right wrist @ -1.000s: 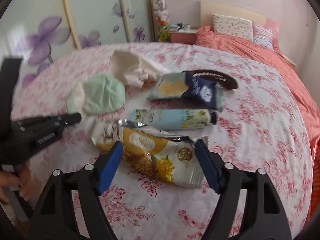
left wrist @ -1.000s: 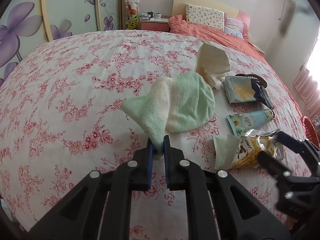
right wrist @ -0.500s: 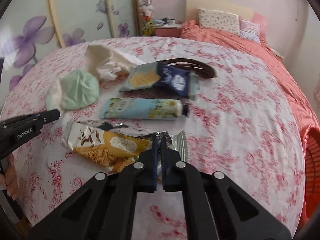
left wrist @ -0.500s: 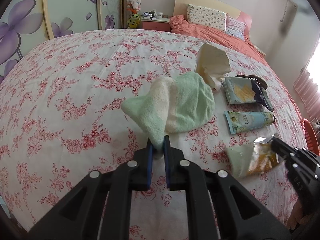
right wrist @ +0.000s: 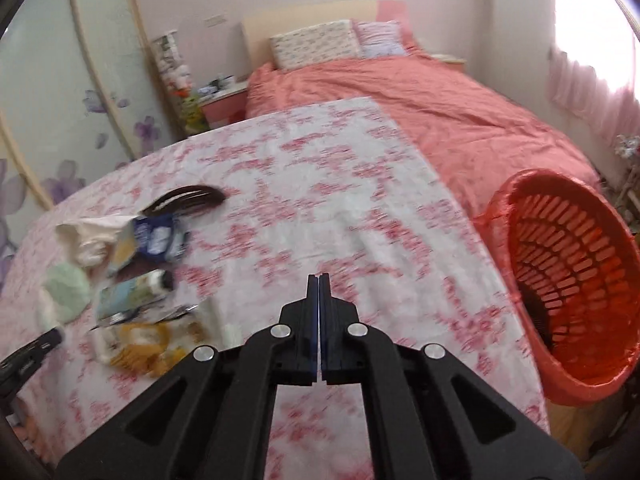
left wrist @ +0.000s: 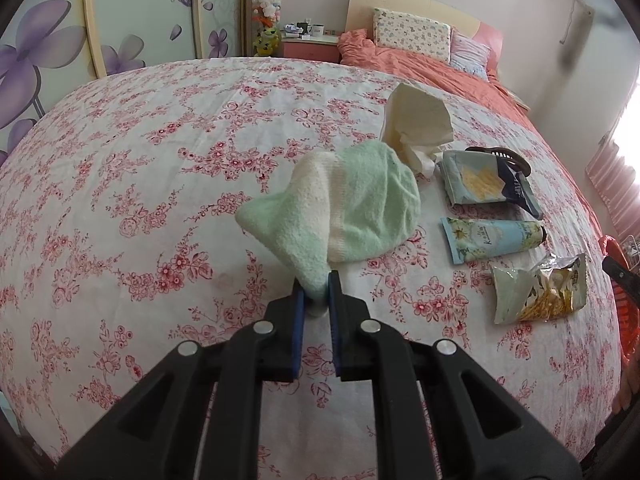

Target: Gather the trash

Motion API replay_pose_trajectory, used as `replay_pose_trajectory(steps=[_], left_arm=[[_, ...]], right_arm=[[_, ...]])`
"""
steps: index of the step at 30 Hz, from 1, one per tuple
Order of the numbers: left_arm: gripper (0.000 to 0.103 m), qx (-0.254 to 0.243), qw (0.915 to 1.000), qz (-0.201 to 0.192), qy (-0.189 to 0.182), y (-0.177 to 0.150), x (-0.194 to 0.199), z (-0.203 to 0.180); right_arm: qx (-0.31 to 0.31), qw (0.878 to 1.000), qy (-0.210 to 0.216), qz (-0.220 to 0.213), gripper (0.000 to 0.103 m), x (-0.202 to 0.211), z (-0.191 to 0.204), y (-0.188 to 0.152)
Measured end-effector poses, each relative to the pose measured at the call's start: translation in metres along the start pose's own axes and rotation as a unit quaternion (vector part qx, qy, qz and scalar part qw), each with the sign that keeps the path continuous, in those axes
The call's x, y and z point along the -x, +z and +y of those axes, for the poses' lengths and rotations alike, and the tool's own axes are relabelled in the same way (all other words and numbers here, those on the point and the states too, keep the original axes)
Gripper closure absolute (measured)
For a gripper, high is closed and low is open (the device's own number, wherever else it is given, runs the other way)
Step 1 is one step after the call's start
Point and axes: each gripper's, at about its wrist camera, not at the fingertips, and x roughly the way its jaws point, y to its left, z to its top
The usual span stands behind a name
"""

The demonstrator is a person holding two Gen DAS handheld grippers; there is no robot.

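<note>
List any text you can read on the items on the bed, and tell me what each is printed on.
"Kaila", or close to it, in script lettering that is only partly legible: on the pale blue floral tube.
White print on the dark end of the blue and yellow snack bag: too small to read.
Print on the yellow snack wrapper: too small to read.
Nothing else readable.

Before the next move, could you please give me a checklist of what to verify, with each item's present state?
1. Right hand-held gripper carries trash: not ok, jaws shut on nothing.
2. Snack bag picked up: not ok, it lies on the floral sheet.
3. Red basket mouth open, unobstructed: ok.
4. Left hand-held gripper grips the green towel: ok, clamped on a corner.
5. Cream tube and blue packet collected: not ok, both on the sheet.
</note>
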Motion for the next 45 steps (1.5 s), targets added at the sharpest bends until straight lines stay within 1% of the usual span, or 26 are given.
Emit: replay_pose_trajectory(steps=[1,2,3,5,7,9,13,15,18,22,24,32,35,37,41,42,45], left_arm=[[0.091,-0.001,1.0000,0.000,0.000,0.000,0.000,0.000],[0.091,-0.001,1.0000,0.000,0.000,0.000,0.000,-0.001],[0.091,0.000,1.0000,0.000,0.000,0.000,0.000,-0.001],[0.091,0.002,1.0000,0.000,-0.001,0.000,0.000,-0.001],[0.091,0.004,1.0000,0.001,-0.003,0.000,0.000,-0.001],[0.091,0.005,1.0000,0.001,-0.005,0.000,0.000,-0.001],[0.090,0.003,1.0000,0.001,-0.008,-0.001,0.001,-0.001],[0.090,0.004,1.0000,0.000,-0.008,-0.002,0.001,-0.001],[0.090,0.004,1.0000,0.001,-0.008,-0.002,0.001,-0.001],[0.090,0.004,1.0000,0.000,-0.007,-0.002,0.001,-0.001],[0.090,0.003,1.0000,0.000,-0.007,-0.002,0.001,0.000],[0.090,0.003,1.0000,0.000,-0.008,0.000,-0.001,-0.001],[0.090,0.005,1.0000,0.001,-0.007,0.004,-0.003,-0.001],[0.090,0.006,0.9999,0.001,-0.008,0.007,-0.005,-0.002],[0.090,0.005,1.0000,-0.002,-0.008,0.008,-0.006,-0.003],[0.089,0.004,1.0000,-0.003,-0.008,0.008,-0.006,-0.004],[0.088,0.003,1.0000,-0.004,-0.008,0.008,-0.006,-0.004]], right_arm=[[0.006,1.000,0.008,0.003,0.078,0.000,0.006,-0.002],[0.014,1.000,0.016,0.005,0.069,0.002,0.013,-0.004],[0.023,0.999,0.024,0.006,0.056,0.003,0.021,-0.008],[0.039,0.999,0.033,0.016,0.055,0.003,0.037,-0.016],[0.052,0.998,0.038,0.027,0.050,0.001,0.046,-0.024],[0.074,0.996,0.033,0.036,0.046,-0.001,0.054,-0.033],[0.094,0.994,0.023,0.054,0.045,-0.001,0.057,-0.044],[0.097,0.993,0.006,0.060,0.045,-0.005,0.056,-0.045],[0.096,0.994,-0.032,0.052,0.045,-0.013,0.051,-0.039],[0.072,0.995,-0.046,0.047,0.045,-0.024,0.044,-0.026],[0.074,0.995,-0.054,0.042,0.045,-0.030,0.044,-0.022],[0.064,0.995,-0.063,0.036,0.045,-0.051,0.052,0.000],[0.065,0.995,-0.061,0.035,0.045,-0.060,0.055,0.010],[0.069,0.995,-0.059,0.033,0.046,-0.057,0.057,0.012],[0.053,0.998,-0.014,0.013,0.046,-0.027,0.058,0.008],[0.049,0.999,-0.004,0.012,0.045,-0.022,0.059,0.007],[0.042,0.998,0.030,0.025,0.039,-0.014,0.069,-0.001]])
